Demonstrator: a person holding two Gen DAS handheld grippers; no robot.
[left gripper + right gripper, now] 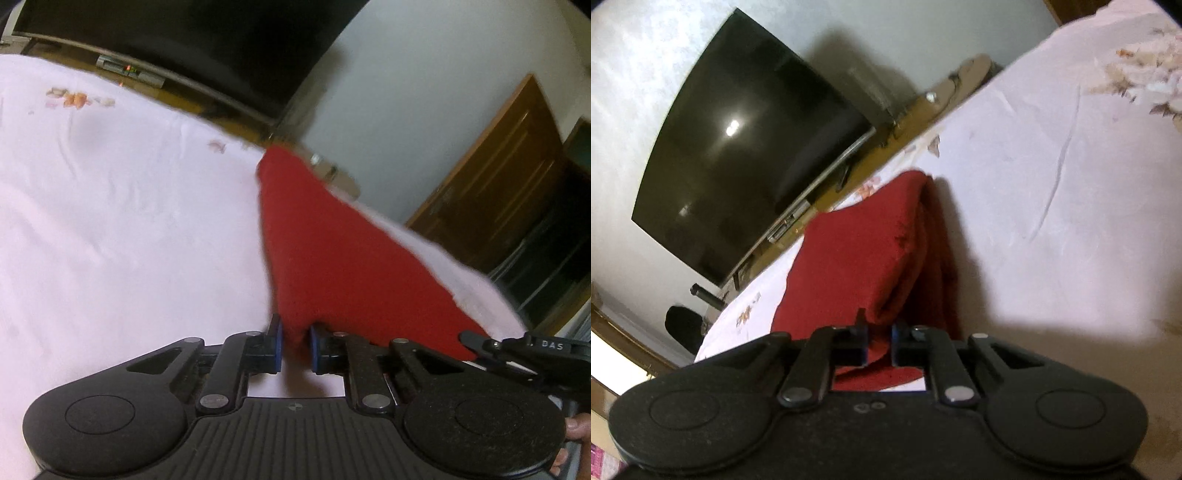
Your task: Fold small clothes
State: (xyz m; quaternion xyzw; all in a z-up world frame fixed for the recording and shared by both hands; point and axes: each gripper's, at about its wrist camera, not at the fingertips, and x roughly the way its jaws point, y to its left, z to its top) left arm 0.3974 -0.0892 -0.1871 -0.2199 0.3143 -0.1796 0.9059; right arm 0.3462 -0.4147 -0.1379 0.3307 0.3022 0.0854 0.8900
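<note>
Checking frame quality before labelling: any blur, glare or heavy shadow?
Left wrist view: motion blur along the red cloth edge and the door. Right wrist view: lamp glare on the TV, cloth casts a dark shadow on the sheet.

Red cloth [325, 258], bunched, partly lifted off white bedsheet [110, 221].

Bed [110, 206] spread with pale pink sheet [1052, 221], lightly creased, printed with scattered orange-brown flowers [74, 99]. Directly on the sheet near the bed's edge: one red cloth [325, 258], partly raised off the surface, folds visible along one side [934, 251].
</note>
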